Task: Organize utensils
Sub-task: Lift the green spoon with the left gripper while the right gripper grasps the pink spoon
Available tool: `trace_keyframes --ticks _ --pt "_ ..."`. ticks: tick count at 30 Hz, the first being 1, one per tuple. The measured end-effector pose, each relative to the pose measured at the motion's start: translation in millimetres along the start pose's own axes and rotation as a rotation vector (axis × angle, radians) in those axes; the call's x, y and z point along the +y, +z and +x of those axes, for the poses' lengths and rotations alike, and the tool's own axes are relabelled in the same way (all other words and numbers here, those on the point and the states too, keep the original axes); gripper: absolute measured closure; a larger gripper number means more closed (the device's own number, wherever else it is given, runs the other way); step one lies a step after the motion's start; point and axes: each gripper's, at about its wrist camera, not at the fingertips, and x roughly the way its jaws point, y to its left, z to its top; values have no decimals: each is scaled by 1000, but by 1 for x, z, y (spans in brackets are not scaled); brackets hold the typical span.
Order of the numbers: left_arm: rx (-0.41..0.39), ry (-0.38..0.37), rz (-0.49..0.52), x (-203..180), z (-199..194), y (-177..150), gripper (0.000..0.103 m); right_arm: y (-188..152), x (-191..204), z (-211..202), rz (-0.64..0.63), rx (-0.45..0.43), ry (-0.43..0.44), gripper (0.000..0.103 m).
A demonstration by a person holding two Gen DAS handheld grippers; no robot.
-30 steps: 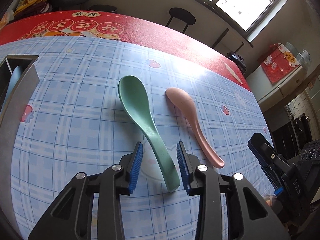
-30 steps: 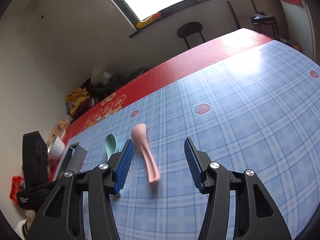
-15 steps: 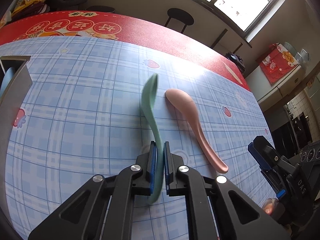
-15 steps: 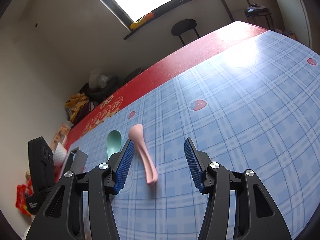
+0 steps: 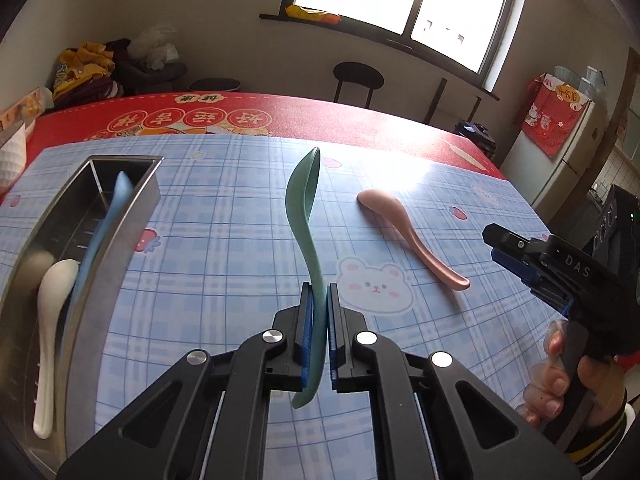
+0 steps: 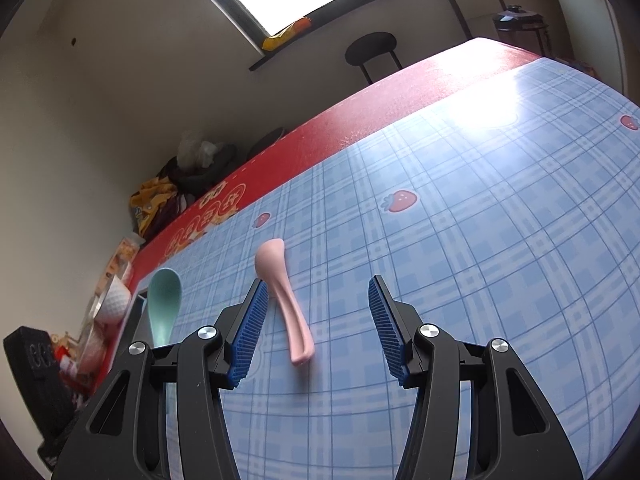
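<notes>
- My left gripper [image 5: 319, 300] is clamped tight on the handle of the green spoon [image 5: 305, 204], which is turned on edge with its bowl pointing away from me, up off the checked tablecloth [image 5: 224, 248].
- Using the metal tray [image 5: 116, 236] as the landmark: the green spoon is to its right, well apart from it.
- Inside the tray there's a white spoon [image 5: 50, 308] and a blue spoon [image 5: 105, 220] leaning along its right wall (lying lengthwise, handles toward me).
- The pink spoon [image 6: 282, 292] lies flat on the cloth, further right of the tray than the green one.
- My right gripper [image 6: 316, 320] has its jaws standing apart with nothing in them; the pink spoon's handle sits between the pads, closer to the left one, not touched.
</notes>
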Motion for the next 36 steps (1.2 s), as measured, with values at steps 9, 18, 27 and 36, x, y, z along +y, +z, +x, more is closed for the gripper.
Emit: trace_keyframes --ticks 9,18,27,36 --pt "-77 -36 11 13 -20 -20 96 -6 23 8 -133 13 -22 52" --pt "-57 -114 -15 17 -16 -21 96 -8 29 15 -173 54 -13 53" --pt "-40 -119 -46 23 -12 -22 96 -12 37 29 -219 119 -92 56" --pt "-42 -117 -53 27 -12 -21 96 -20 55 47 -333 174 -256 60"
